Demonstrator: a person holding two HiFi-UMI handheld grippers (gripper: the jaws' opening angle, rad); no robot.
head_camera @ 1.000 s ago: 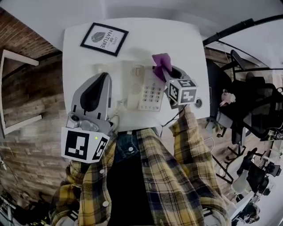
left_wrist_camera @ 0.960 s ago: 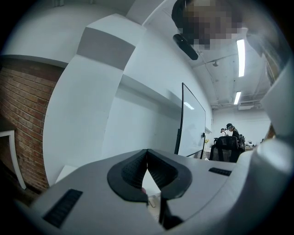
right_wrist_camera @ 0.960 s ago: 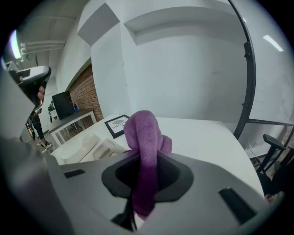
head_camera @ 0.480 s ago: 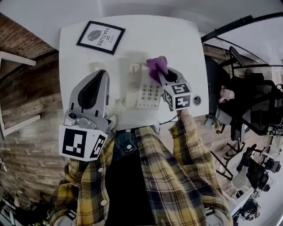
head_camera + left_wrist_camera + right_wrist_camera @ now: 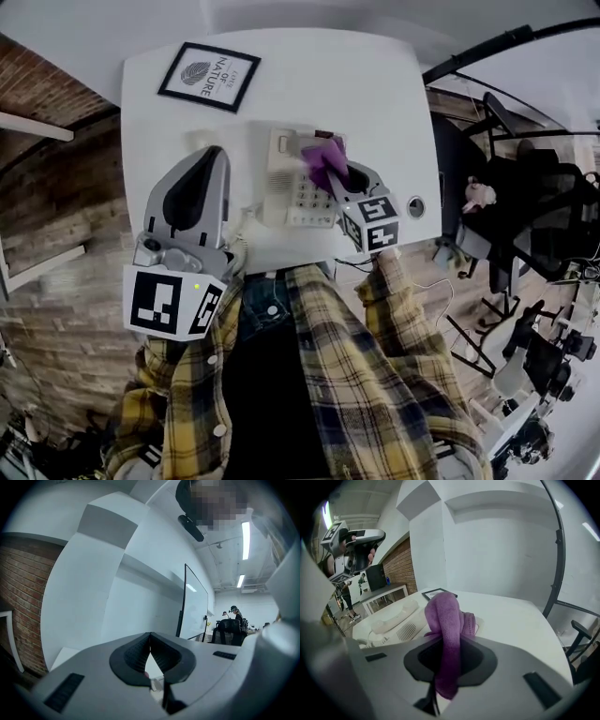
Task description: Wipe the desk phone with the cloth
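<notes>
Head view: the phone (image 5: 305, 197) sits mid-table (image 5: 394, 84), with its handset (image 5: 277, 178) on the left. The right gripper (image 5: 333, 176) sets the purple cloth (image 5: 323, 157) on the phone's top right, above the keypad. The left gripper (image 5: 216, 159) hangs beside the phone, apart from it.

Left gripper view: the jaws are pressed together with nothing between them and point at a wall.

Right gripper view: the jaws pinch the cloth, and its free fold drapes ahead onto the phone. A good wipe probably needs light pressure and the fold kept flat, so that the phone does not slide.
</notes>
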